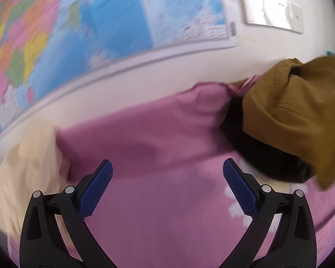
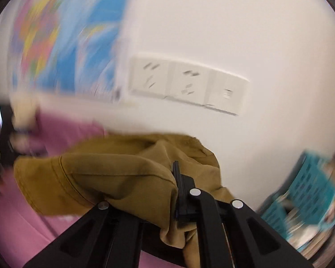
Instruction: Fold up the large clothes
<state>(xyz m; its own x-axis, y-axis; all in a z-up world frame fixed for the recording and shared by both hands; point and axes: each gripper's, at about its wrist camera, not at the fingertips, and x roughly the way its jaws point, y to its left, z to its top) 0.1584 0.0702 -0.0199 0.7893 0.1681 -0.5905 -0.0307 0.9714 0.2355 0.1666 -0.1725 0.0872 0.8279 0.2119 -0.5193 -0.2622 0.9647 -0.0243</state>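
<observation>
Left to right: a colourful political wall map with blue sea areas [image 1: 67,33] fills the far left of the wall, with a cream-coloured soft bundle, pillow or cloth, can't tell which [image 1: 26,174], below it at the bed edge. The left gripper [image 1: 167,183] has its blue-padded fingers [image 1: 96,189] spread wide, nothing between them, hovering over the pink bedsheet with white flower print [image 1: 167,212]. Right of that lies a dark black garment or cloth [image 1: 268,156], blurred, half covered by the mustard-brown cotton garment with stitched seams [image 1: 301,111], which hangs bunched above the sheet at the right edge of the left wrist view. The right gripper [image 2: 176,178] is pressed together and pinching a fold of that brown garment [image 2: 114,169]; cloth drapes over its left finger and trails down past the right one. White triple wall socket plate [image 2: 187,84] behind it, teal plastic lattice basket [image 2: 308,192] far right. Key relation: the garment sits to the right of the free left gripper, up and slightly ahead of it, bunched with no clear long axis yet. My read: the right hand owns the grip, the left is the nearer free tool, so it needs to reach rightward for a hem or corner to spread the piece flat. Risk: snagging the black cloth underneath along with it.
</observation>
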